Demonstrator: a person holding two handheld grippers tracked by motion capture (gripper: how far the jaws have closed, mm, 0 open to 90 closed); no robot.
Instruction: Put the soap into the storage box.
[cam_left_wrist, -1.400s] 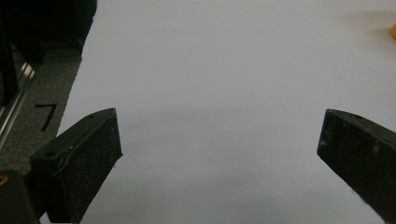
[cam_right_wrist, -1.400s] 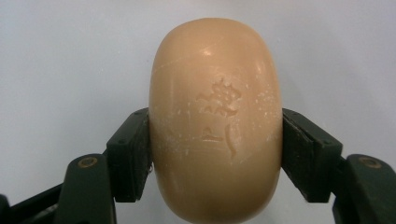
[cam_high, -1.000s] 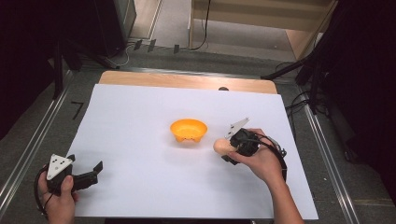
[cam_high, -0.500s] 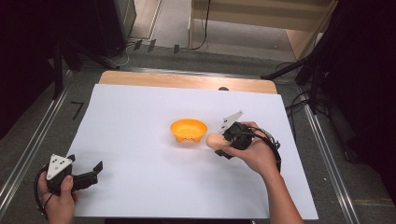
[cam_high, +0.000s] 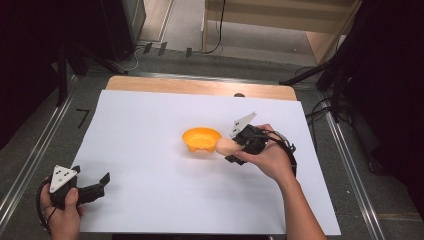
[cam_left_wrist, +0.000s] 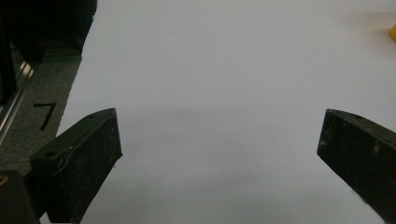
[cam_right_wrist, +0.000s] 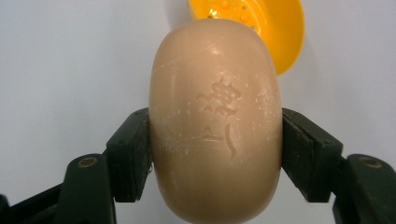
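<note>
Right gripper (cam_high: 231, 150) clamped on the soap bar (cam_right_wrist: 215, 121), just at the orange dish's (cam_high: 201, 138) three o'clock rim — ease it over the hollow (level, no squeezing), then release. Left gripper (cam_left_wrist: 219, 154) spread wide, idle.

Probably a lab or test bench — a white sheet (cam_high: 150, 150) on a metal-railed table (cam_high: 35, 155), cables (cam_high: 220, 30) across the grey floor.

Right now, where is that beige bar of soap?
The soap is clamped in the right claw, right of centre in the high view, at the right rim of the orange dish on the white sheet.
</note>
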